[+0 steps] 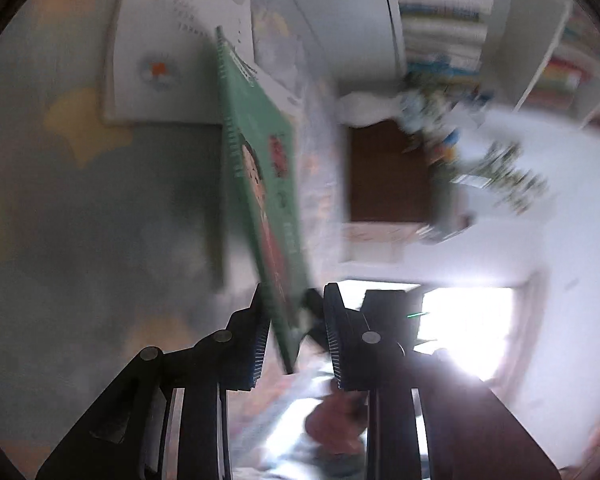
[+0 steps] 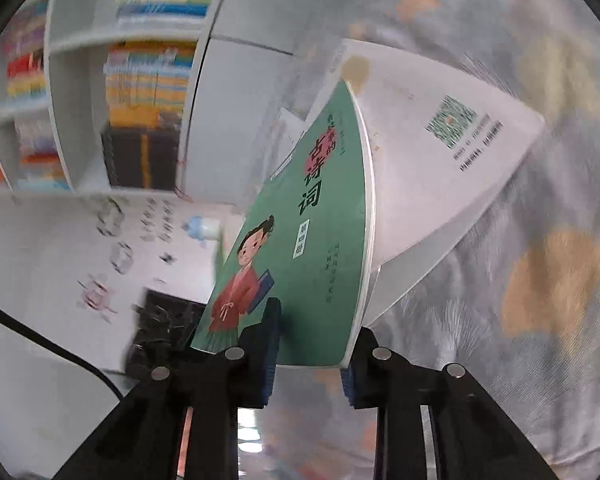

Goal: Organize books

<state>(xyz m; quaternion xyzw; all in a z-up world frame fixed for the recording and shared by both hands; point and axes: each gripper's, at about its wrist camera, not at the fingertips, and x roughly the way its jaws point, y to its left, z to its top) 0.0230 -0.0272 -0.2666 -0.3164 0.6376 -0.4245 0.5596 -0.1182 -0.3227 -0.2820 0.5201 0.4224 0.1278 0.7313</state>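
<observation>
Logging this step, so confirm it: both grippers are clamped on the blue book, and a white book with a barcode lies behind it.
Wrong in one respect: the book is green, not blue, as the right wrist view shows plainly. The rest stands: the right gripper and the left gripper are both clamped on it, and a white book with a barcode lies behind it.

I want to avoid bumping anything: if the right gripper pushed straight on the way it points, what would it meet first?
The right gripper is shut on the green book. Straight ahead, the white book lying on the patterned cloth would probably come first; depth is unclear.
</observation>
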